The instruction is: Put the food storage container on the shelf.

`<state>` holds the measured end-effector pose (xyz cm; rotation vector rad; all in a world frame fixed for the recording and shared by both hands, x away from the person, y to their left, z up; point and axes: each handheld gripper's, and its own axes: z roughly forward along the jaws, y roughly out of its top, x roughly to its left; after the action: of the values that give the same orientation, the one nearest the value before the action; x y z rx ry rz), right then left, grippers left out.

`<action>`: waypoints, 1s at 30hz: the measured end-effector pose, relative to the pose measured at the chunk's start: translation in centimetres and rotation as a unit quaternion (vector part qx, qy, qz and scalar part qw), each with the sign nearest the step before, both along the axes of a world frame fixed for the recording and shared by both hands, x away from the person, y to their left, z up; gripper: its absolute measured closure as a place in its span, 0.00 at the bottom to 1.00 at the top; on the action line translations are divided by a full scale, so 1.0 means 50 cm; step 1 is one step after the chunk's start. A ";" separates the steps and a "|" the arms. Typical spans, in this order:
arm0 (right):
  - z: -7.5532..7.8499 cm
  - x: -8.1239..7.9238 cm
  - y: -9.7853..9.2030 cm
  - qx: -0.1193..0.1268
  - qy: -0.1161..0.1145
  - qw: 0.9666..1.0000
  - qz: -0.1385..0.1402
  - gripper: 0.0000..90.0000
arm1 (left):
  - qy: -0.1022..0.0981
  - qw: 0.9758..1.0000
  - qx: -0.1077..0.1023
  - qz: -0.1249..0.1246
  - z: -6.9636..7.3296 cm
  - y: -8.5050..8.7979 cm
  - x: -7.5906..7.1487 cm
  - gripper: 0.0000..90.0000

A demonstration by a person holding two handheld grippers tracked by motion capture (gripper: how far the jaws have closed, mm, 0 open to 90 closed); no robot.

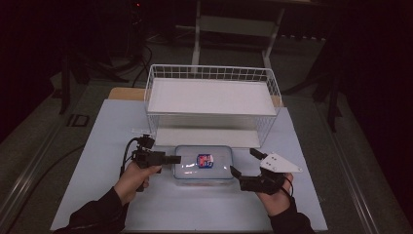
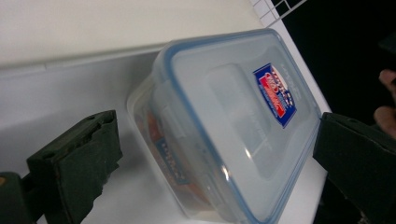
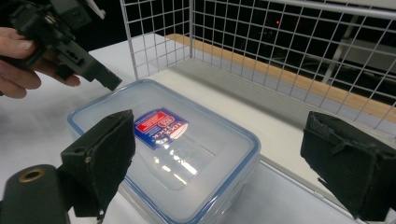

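Observation:
A clear plastic food container [image 1: 203, 164] with a blue-rimmed lid and a red and blue label lies on the pale table, just in front of the wire rack. My left gripper [image 1: 176, 159] is at its left end, pointing right at lid height. In the left gripper view the left gripper [image 2: 217, 128] stands open, jaws wide on either side of the container [image 2: 224, 121], and the left pad is clear of it. My right gripper [image 1: 243, 162] is at the container's right end. It is open too [image 3: 217, 135], with the container [image 3: 173, 149] lying low between its jaws, untouched.
A white wire rack [image 1: 209, 72] with a white shelf board stands behind the container, its lower bay open toward me. Its mesh wall [image 3: 261, 46] rises close behind the container. The pale table [image 1: 112, 141] has free room at left, right and front.

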<state>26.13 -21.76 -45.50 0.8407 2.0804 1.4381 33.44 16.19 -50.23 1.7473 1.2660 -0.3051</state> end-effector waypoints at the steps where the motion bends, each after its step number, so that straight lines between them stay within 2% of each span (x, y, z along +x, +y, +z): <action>1: 0.000 0.000 0.000 0.001 0.001 1.000 -0.001 0.11 | 0.014 1.000 -0.005 0.000 -0.007 0.001 0.005 0.03; 5: -0.001 0.001 -0.002 0.000 0.002 1.000 -0.001 0.11 | 0.043 0.999 -0.014 -0.005 -0.019 0.001 0.011 0.05; 7: -0.002 0.002 -0.003 0.000 0.006 1.000 -0.002 0.11 | 0.065 0.998 -0.022 -0.008 -0.025 0.003 0.015 0.07; 8: -0.002 0.003 -0.003 0.001 0.007 1.000 -0.002 0.11 | 0.067 0.998 -0.020 -0.007 -0.027 0.003 0.015 0.09; 15: -0.005 0.006 -0.003 -0.006 0.015 1.000 -0.010 0.11 | 0.097 0.993 -0.065 -0.017 -0.041 0.006 0.021 0.31; 17: -0.005 0.006 -0.004 -0.005 0.016 1.000 -0.011 0.11 | 0.107 0.991 -0.079 -0.023 -0.046 0.007 0.023 0.38; 19: -0.005 0.006 -0.006 -0.007 0.016 1.000 -0.012 0.11 | 0.115 0.990 -0.080 -0.024 -0.050 0.009 0.025 0.43; 22: -0.004 0.006 -0.007 -0.007 0.017 1.000 -0.013 0.12 | 0.122 0.988 -0.088 -0.015 -0.057 0.018 0.027 0.54; 24: -0.005 0.007 -0.008 -0.006 0.021 1.000 -0.013 0.12 | 0.125 0.987 -0.098 -0.012 -0.061 0.021 0.027 0.57; 30: -0.007 0.011 -0.012 -0.002 0.032 0.999 -0.014 0.12 | 0.118 0.989 -0.091 -0.020 -0.057 0.019 0.024 0.58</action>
<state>26.68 -22.37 -45.83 0.9226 2.1085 1.4086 34.65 17.16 -53.08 1.6164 1.3262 -0.6468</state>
